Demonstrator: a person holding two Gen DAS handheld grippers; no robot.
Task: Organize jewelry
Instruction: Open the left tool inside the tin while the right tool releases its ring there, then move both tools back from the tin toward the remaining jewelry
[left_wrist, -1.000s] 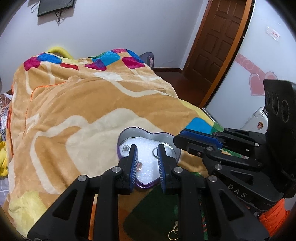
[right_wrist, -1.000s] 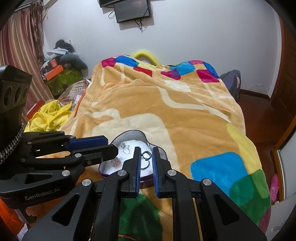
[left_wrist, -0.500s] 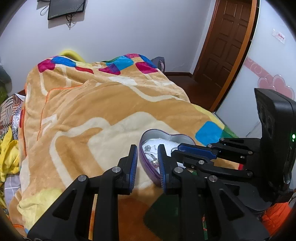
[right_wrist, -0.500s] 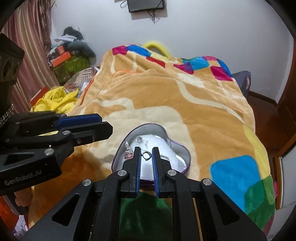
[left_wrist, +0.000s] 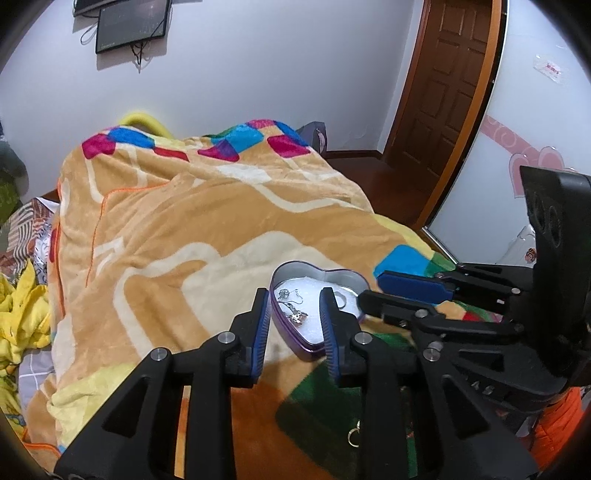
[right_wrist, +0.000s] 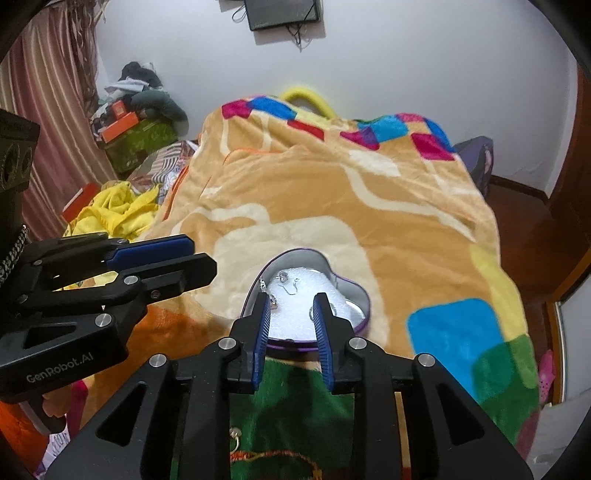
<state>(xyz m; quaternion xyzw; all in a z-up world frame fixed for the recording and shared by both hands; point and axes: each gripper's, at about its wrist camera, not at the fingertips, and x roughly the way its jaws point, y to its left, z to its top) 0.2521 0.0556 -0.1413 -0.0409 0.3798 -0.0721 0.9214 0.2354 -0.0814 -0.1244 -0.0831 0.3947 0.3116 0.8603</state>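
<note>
We see the heart tin (left_wrist: 352, 284) sitting on the orange blanket (left_wrist: 184, 229), w/ earrings (left_wrist: 295, 314) & a ring (left_wrist: 341, 298) on its white pad. Our left gripper (left_wrist: 295, 317) & right gripper (right_wrist: 291, 314) hang just above it. Both have just been opening, a small gap now, nothing between them. A gold ring (right_wrist: 235, 432) lies on the green patch nearby

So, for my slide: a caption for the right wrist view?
Open right tongs above a heart-shaped tin of jewelry on a blanket.
</note>
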